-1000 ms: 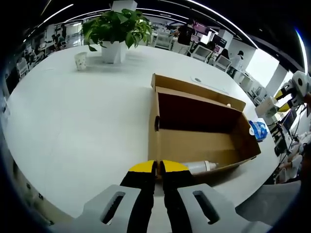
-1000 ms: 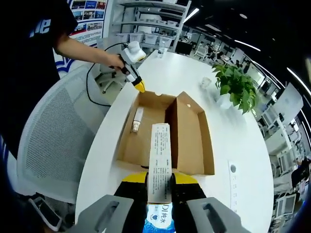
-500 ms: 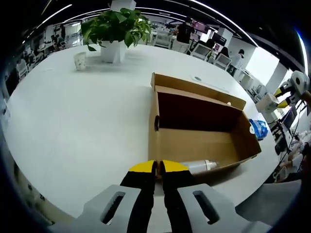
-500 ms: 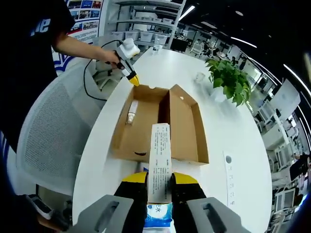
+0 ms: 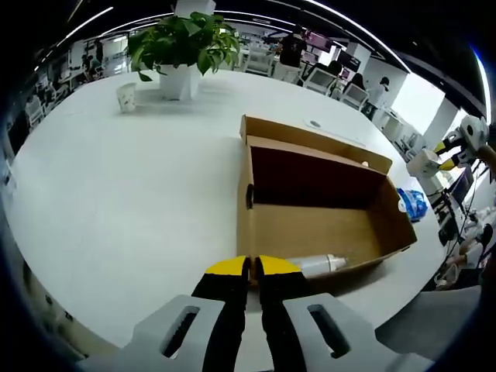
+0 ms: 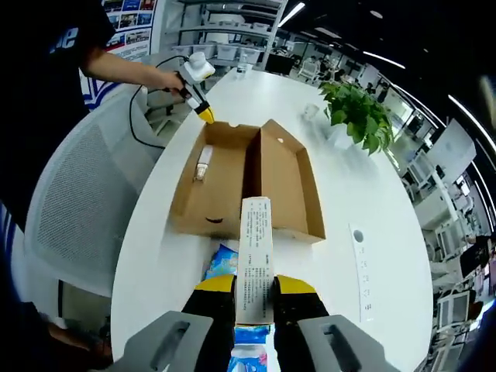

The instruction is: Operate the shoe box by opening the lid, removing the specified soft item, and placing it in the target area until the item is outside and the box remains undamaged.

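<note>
The open cardboard shoe box (image 5: 325, 225) (image 6: 225, 194) lies on the white table, with a white bottle (image 5: 319, 266) (image 6: 203, 161) inside one half. My right gripper (image 6: 256, 284) (image 5: 449, 155) is shut on a long white pack printed with text (image 6: 256, 256) and holds it up above the table, short of the box's near end. A blue packet (image 6: 222, 262) (image 5: 411, 206) lies on the table under it. My left gripper (image 5: 250, 266) (image 6: 206, 116) is shut with nothing in it, at the box's other end close to the bottle.
A potted plant (image 5: 186, 46) (image 6: 356, 116) and a small cup (image 5: 128, 97) stand at the table's far side. A white label strip (image 6: 359, 271) lies beside the box. A mesh chair (image 6: 70, 209) and a person's arm (image 6: 116, 70) are at the table edge.
The right gripper view has drawn back and up from the box with the white pack still held, and the blue packet has come into its view. The left gripper view is almost unchanged.
</note>
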A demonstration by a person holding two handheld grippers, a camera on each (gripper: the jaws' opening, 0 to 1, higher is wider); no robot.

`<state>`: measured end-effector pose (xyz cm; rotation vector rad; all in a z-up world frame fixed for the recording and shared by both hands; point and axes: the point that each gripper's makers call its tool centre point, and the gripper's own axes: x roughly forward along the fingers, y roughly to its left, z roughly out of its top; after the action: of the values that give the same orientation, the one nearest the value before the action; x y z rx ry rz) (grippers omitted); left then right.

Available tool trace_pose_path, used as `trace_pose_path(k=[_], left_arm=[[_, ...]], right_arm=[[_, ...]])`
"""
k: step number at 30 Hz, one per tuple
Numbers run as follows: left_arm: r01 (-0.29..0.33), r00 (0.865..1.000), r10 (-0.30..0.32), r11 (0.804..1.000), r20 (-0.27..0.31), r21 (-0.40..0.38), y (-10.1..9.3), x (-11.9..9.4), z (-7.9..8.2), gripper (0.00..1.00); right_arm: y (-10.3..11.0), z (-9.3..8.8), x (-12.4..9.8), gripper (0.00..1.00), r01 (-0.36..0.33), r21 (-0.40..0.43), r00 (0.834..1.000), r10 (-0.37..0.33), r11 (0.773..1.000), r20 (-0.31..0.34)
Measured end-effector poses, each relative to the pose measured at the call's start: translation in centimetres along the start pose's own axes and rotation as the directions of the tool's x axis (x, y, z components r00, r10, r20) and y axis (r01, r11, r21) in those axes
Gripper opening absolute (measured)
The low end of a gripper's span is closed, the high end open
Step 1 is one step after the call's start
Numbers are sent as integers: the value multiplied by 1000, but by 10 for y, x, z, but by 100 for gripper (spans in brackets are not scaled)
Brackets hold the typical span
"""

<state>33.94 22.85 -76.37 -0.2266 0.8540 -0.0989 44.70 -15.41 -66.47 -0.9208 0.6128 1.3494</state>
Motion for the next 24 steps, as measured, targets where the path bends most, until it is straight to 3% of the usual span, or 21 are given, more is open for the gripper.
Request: trace_pose_path(k=[24], left_arm=[[9, 1000, -8, 1000, -12, 15, 0, 3, 0, 2]], right_arm=[[-20, -74, 2, 14, 20, 109, 997, -11, 994, -80]])
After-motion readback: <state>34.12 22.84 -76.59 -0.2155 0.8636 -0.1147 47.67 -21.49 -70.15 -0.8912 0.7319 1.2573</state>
